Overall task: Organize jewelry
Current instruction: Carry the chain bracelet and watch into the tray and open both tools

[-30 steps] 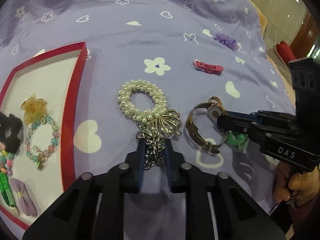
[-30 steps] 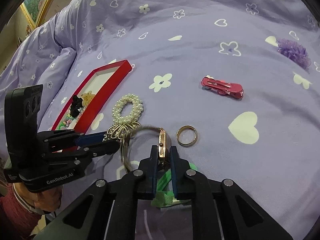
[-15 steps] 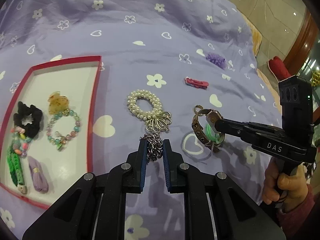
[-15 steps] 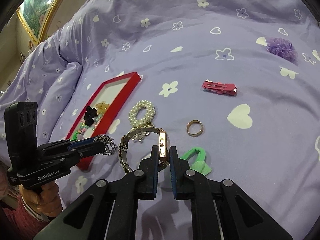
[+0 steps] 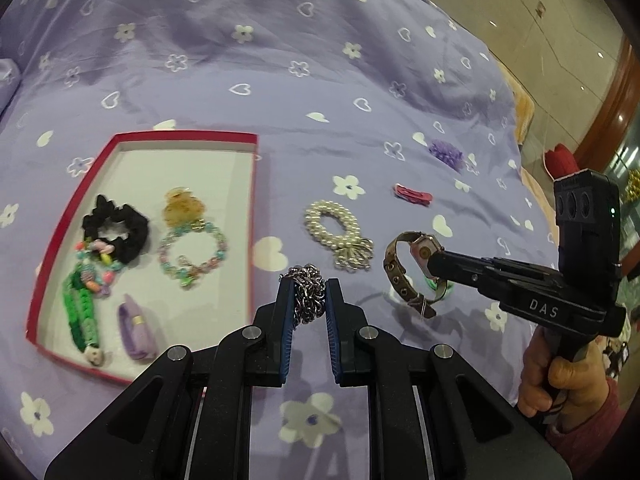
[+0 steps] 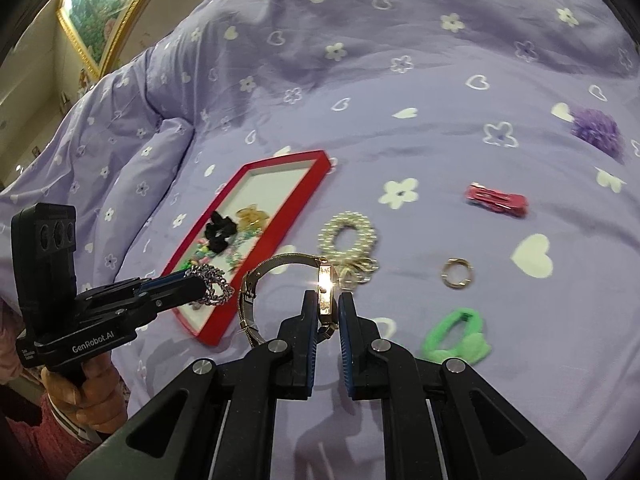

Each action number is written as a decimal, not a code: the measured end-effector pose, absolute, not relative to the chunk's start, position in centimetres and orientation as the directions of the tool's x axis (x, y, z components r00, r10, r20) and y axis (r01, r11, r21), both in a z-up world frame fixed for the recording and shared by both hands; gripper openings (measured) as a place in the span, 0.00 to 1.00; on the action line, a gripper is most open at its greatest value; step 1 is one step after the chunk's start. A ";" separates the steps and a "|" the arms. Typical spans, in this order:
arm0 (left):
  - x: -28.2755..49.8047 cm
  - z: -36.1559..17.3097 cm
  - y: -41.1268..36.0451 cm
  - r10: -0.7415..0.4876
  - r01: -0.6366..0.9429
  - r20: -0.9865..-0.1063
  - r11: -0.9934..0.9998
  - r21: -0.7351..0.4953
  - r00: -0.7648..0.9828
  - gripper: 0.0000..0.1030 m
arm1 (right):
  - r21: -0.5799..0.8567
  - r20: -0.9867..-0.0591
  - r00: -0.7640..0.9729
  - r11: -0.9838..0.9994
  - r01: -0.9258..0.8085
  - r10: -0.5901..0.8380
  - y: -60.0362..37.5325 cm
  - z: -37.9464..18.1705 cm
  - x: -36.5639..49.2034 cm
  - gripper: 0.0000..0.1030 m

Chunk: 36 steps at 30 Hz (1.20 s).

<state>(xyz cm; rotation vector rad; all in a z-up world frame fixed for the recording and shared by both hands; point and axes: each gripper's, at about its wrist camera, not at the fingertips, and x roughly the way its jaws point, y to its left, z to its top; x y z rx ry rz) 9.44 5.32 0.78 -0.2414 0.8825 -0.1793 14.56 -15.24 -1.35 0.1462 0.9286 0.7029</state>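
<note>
We saw the red tray (image 5: pixel 253 216) at 9 o'clock holding a black scrunchie (image 5: pixel 116 226), beaded bracelets (image 5: pixel 192 254); left gripper (image 5: pixel 307 294) pinched the chain (image 5: pixel 308 296), right gripper (image 6: pixel 329 308) the watch (image 6: pixel 325 292).

The left black plastic two-finger gripper (image 5: pixel 307 294) has blue ribbed pads (image 5: pixel 286 320) inside its fingers and round silver screws on its angular linkages. The right black plastic two-finger gripper (image 6: pixel 329 309) is built alike — white letters on its side read "DAS", and the left's read "GenRobot.AI". Each carries a boxy black module with round lenses. Bare-skinned hands (image 5: pixel 560 380) emerge from pinkish-red knit sleeves (image 6: pixel 32 440).
</note>
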 end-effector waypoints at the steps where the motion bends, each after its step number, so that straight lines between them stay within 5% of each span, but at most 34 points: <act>1: 9.3 0.8 5.7 -0.251 0.048 -0.740 0.958 -0.284 0.625 0.13 | 0.403 -0.684 0.391 0.766 -0.501 0.615 -14.7 -1.3 14.5 0.09; 36: 8.8 -1.5 20.6 -0.048 -0.248 -0.759 0.930 -0.271 0.650 0.13 | 0.316 -0.744 0.271 0.679 -0.663 0.611 2.0 -2.4 15.6 0.09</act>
